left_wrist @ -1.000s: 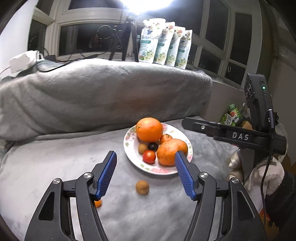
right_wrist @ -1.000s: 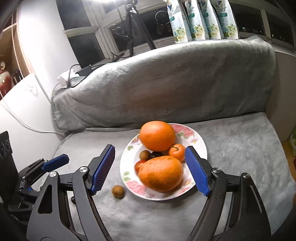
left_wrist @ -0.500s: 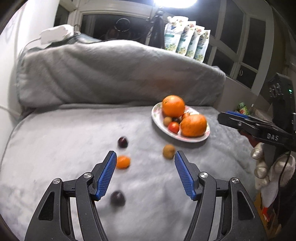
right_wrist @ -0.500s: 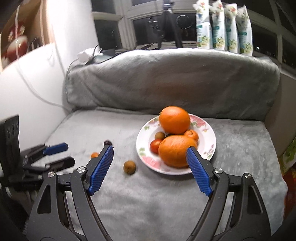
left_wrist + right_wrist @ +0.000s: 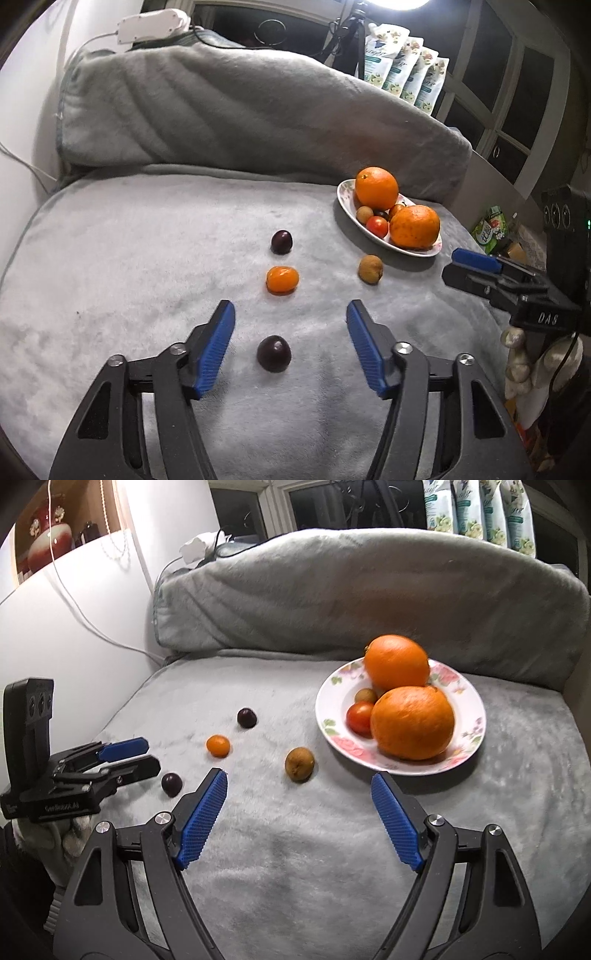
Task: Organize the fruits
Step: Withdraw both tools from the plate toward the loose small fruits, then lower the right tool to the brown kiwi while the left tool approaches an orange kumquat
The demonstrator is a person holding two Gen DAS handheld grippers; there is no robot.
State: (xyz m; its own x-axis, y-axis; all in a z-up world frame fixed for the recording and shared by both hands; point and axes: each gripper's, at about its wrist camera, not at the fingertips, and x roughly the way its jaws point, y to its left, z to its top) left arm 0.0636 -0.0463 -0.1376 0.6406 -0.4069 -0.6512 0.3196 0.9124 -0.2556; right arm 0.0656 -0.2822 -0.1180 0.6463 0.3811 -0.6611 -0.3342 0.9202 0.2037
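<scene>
Our left gripper [image 5: 290,311] is closing around a dark plum [image 5: 274,353], pads not touching it; our right gripper [image 5: 299,781] hangs spread, empty, near the blanket's [image 5: 332,867] front edge.

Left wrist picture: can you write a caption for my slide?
Left tongs closing around a dark plum on the grey blanket, not touching it yet.

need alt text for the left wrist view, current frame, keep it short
The left claw, closing but not yet touching, frames a dark plum lying on a grey blanket. Beyond it lie a small mandarin, a second plum and a brown longan, loose beside a floral plate already holding two oranges and smaller fruit. The right claw enters from the right.
</scene>
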